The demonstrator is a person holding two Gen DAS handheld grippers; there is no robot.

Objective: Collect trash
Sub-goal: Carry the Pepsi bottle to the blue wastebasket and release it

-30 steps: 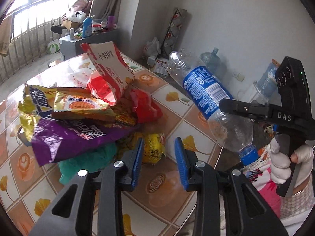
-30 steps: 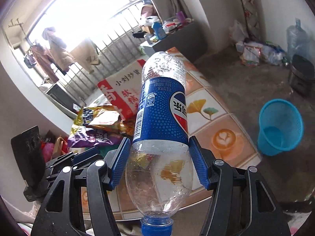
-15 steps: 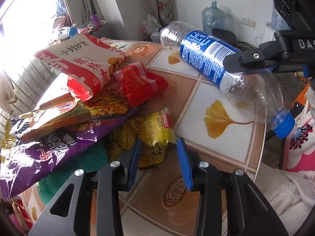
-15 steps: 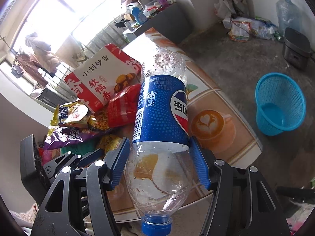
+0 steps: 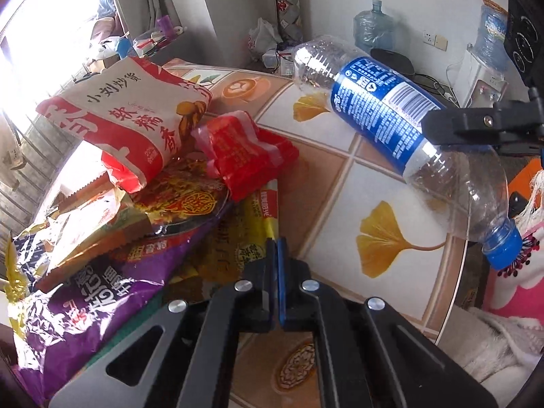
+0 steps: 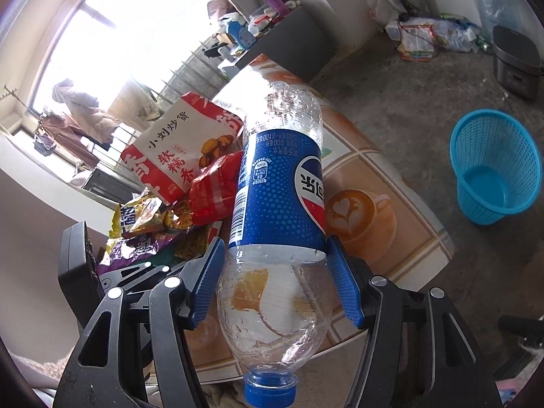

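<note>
My right gripper (image 6: 274, 241) is shut on an empty clear bottle (image 6: 278, 183) with a blue label. It holds the bottle cap-down above the tiled table (image 5: 370, 183). In the left wrist view the same bottle (image 5: 380, 112) hangs at the right. A heap of snack wrappers lies on the table: a red and white bag (image 5: 136, 119), a red packet (image 5: 244, 153), a purple bag (image 5: 95, 302) and a yellow wrapper (image 5: 238, 238). My left gripper (image 5: 276, 258) is shut, its blue pads pinching the yellow wrapper's right edge.
A blue plastic basket (image 6: 496, 166) stands on the concrete floor to the right of the table. Water jugs (image 5: 374, 27) and a bag line the far wall. A cluttered grey cabinet (image 6: 272, 44) stands beyond the table by the window.
My left gripper came down toward the yellow wrapper and its jaws shut on the wrapper's edge. My right gripper sank a little with the bottle, still gripped.
</note>
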